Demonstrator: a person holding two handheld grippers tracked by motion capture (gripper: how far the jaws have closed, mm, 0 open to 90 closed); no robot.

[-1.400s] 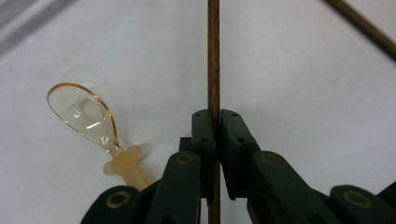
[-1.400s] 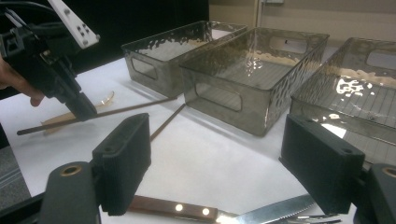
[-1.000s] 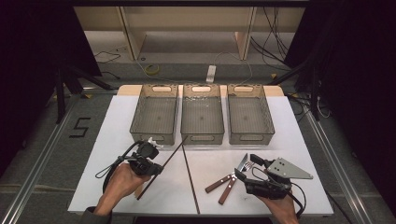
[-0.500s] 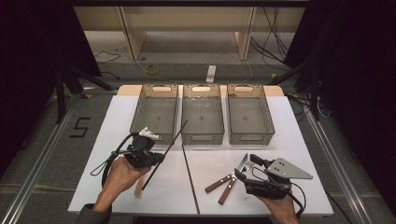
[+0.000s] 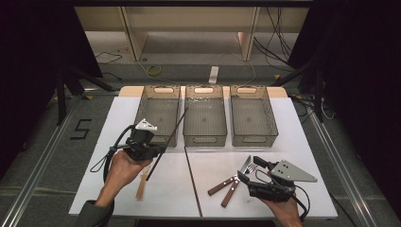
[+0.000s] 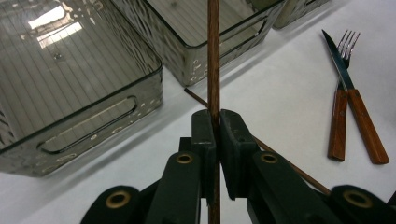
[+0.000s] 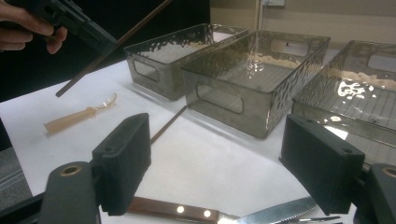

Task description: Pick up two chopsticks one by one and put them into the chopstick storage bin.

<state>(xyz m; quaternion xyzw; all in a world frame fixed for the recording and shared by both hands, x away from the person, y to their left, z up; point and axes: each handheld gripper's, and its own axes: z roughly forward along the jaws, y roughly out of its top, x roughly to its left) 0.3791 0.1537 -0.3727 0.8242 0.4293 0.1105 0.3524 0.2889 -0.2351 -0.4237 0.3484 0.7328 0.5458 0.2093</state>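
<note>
Chopstick [image 5: 166,142] up off the table, pinched tight between the jaws of your left gripper [image 5: 150,150], its far end slanting up over the near edge of the left bin [image 5: 158,115]; in the left gripper view the brown stick [image 6: 214,56] runs straight up from the clamped jaws. Second chopstick [image 5: 192,177] lies flat on the white table [image 5: 302,142] down the middle. Your right gripper [image 5: 247,171] sits low at the right with jaws spread wide, holding nothing, just over the knife [image 5: 235,187] and fork [image 5: 229,181]. Pale wooden spoon [image 5: 141,185] rests near your left hand [image 5: 122,166]
</note>
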